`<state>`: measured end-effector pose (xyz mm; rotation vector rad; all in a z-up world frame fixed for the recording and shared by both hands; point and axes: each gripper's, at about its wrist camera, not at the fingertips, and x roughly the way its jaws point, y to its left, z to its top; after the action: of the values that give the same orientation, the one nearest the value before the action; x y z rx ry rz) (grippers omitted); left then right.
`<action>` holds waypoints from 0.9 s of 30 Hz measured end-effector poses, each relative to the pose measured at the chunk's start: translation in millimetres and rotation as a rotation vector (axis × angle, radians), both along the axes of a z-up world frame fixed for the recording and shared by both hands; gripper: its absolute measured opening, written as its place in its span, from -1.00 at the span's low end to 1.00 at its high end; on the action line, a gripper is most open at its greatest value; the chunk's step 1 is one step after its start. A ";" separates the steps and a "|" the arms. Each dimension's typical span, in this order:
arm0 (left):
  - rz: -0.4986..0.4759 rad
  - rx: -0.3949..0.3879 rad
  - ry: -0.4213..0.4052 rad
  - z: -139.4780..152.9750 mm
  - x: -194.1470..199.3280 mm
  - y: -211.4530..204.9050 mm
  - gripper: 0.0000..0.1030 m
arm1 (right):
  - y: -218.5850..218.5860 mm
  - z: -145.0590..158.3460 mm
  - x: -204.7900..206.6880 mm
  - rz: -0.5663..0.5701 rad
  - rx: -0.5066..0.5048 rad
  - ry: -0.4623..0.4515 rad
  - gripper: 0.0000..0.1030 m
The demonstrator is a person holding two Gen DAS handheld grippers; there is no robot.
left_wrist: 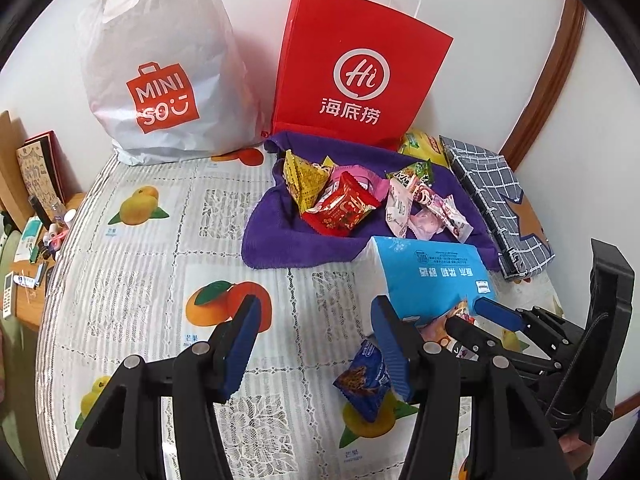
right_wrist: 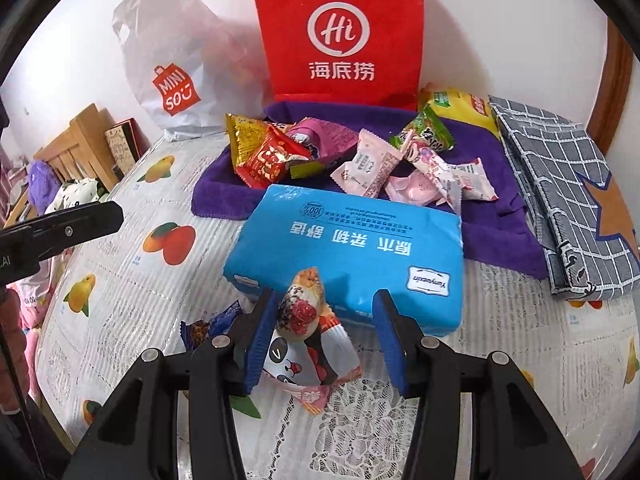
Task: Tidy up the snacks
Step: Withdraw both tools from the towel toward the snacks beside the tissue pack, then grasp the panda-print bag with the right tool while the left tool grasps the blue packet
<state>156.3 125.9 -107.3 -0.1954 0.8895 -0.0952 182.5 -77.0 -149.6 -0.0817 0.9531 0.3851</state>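
The right claw (right_wrist: 320, 336), spread wide, half-hides an upright panda-print white snack packet (right_wrist: 304, 344); the left claw (left_wrist: 316, 348) gapes empty.

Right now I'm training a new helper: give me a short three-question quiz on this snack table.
1. True or false: the open right gripper straddles a white panda-print snack packet.
2. The loose snack pile lies on: A) purple towel B) blue tissue pack C) grey checked cloth.
3. What lies beside the left gripper?

Key: 1 true; 2 A; 3 dark blue snack packet.
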 end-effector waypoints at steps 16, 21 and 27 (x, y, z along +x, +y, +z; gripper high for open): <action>0.012 -0.004 0.009 -3.7 -1.3 5.1 0.07 | 2.8 -2.8 0.4 0.010 0.022 0.007 -0.40; 0.019 -0.004 0.008 -2.8 -2.8 8.2 0.07 | 1.9 -0.9 -2.2 0.017 0.032 0.008 -0.71; 0.019 0.000 0.006 -1.7 -6.2 6.8 0.07 | -9.0 4.1 -10.9 0.010 0.037 -0.003 -0.72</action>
<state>150.1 132.7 -109.0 -0.2044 0.8932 -0.0767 171.6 -86.1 -145.6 -0.0535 0.9422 0.4112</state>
